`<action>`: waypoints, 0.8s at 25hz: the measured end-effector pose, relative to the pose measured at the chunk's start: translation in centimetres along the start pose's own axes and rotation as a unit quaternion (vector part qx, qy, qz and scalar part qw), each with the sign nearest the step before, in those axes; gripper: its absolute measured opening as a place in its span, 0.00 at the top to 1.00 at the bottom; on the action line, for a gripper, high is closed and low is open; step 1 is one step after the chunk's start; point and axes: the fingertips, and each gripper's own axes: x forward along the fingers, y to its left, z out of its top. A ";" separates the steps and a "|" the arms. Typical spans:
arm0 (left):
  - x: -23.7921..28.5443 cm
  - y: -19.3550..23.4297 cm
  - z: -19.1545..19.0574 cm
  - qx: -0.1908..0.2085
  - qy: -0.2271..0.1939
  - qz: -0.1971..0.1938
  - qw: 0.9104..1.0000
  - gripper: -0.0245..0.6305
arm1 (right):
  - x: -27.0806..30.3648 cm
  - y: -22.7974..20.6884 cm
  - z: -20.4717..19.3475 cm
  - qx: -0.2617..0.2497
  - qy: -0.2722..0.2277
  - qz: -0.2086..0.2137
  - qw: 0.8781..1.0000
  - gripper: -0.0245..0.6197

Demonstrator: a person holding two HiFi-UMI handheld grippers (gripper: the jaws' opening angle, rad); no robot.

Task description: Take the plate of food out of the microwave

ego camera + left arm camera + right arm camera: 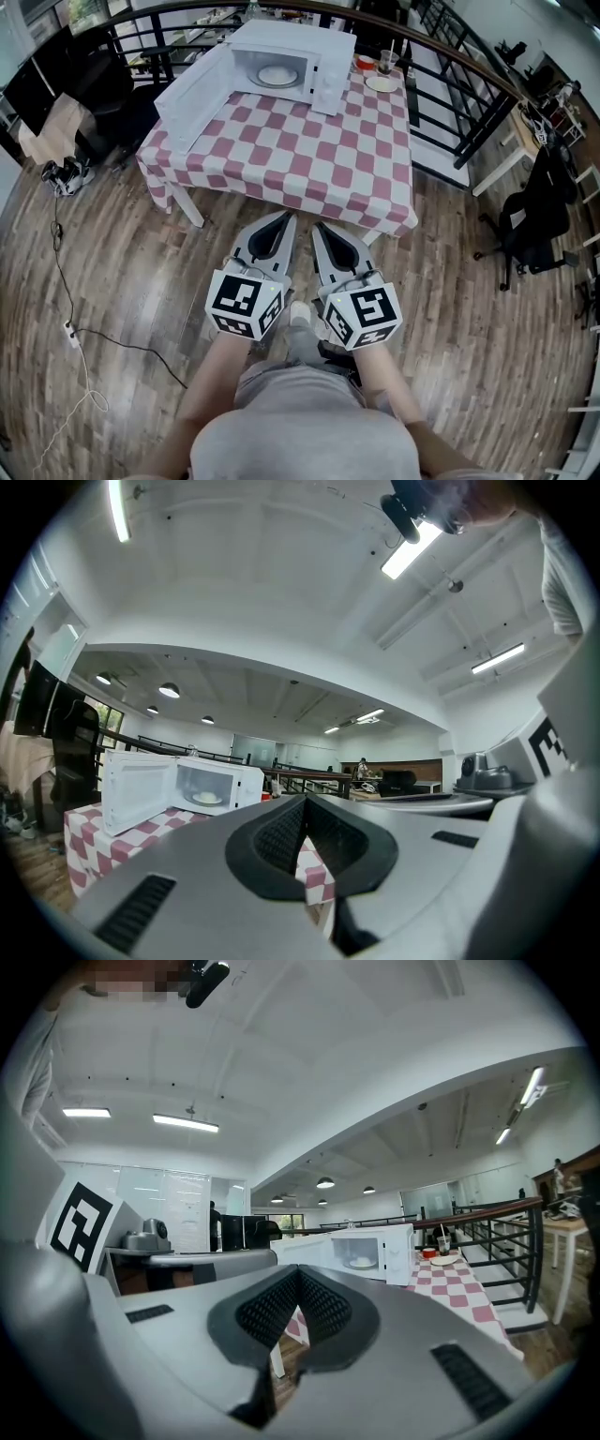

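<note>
- Jaws of the left gripper [303, 803] and right gripper [298, 1275] are pressed together, nothing between them.
- Plate of food [277, 75] sits inside the microwave [309, 42], door [192, 101] swung open.
- Approach step, I judge: next move calls for stepping to the table [309, 164] and parting jaws.
- Only the head view shows both grippers well short of the table, over floor [141, 281].
</note>
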 end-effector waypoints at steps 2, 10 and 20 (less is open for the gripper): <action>1.0 0.4 0.0 0.003 0.004 0.001 1.000 0.96 | 1.0 -0.9 0.0 0.002 0.002 0.003 1.000 0.92; 5.4 3.3 -0.5 -0.012 0.009 0.030 0.999 0.96 | 5.4 -4.2 -0.2 0.012 0.007 0.025 1.000 0.92; 11.8 5.5 0.3 -0.012 0.001 0.049 0.999 0.96 | 9.6 -9.0 0.3 0.011 0.009 0.048 0.999 0.92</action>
